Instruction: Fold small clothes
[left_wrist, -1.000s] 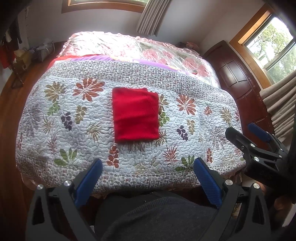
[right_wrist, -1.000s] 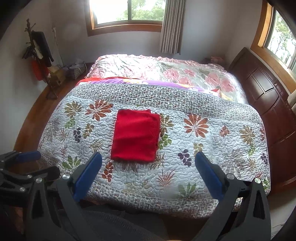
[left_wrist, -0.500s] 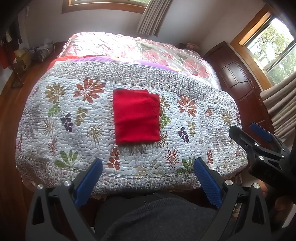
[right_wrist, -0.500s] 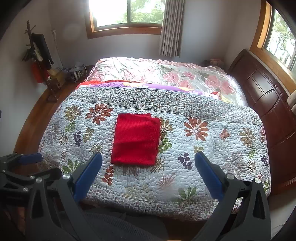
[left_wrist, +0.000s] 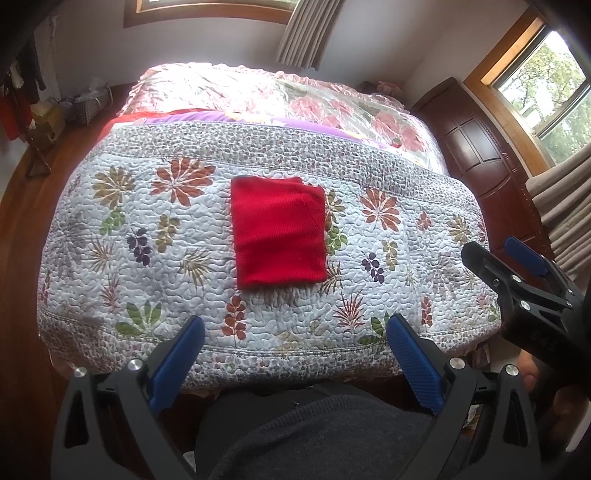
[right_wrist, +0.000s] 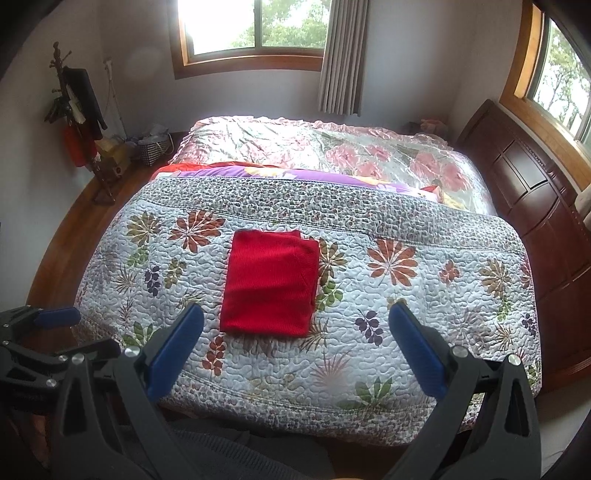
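Observation:
A red garment (left_wrist: 279, 232) (right_wrist: 271, 282) lies folded into a flat rectangle on the floral quilt (left_wrist: 110, 258) (right_wrist: 424, 314), left of the bed's middle. My left gripper (left_wrist: 293, 328) is open, held back off the near edge of the bed with nothing between its blue pads. My right gripper (right_wrist: 295, 317) is open too, also drawn back from the bed and holding nothing. Each gripper shows in the other's view: the right gripper (left_wrist: 502, 254) at the right edge, the left gripper (right_wrist: 62, 328) at the lower left.
A dark wooden headboard (right_wrist: 535, 206) runs along the bed's right side. A pink floral cover (right_wrist: 332, 151) lies on the far half. A coat stand (right_wrist: 74, 110) and a basket (right_wrist: 153, 147) stand on the wooden floor at the left. The person's grey top (left_wrist: 325, 435) fills the bottom.
Both grippers have pulled back and tilted up a little, so more of the room shows. The red garment has not moved.

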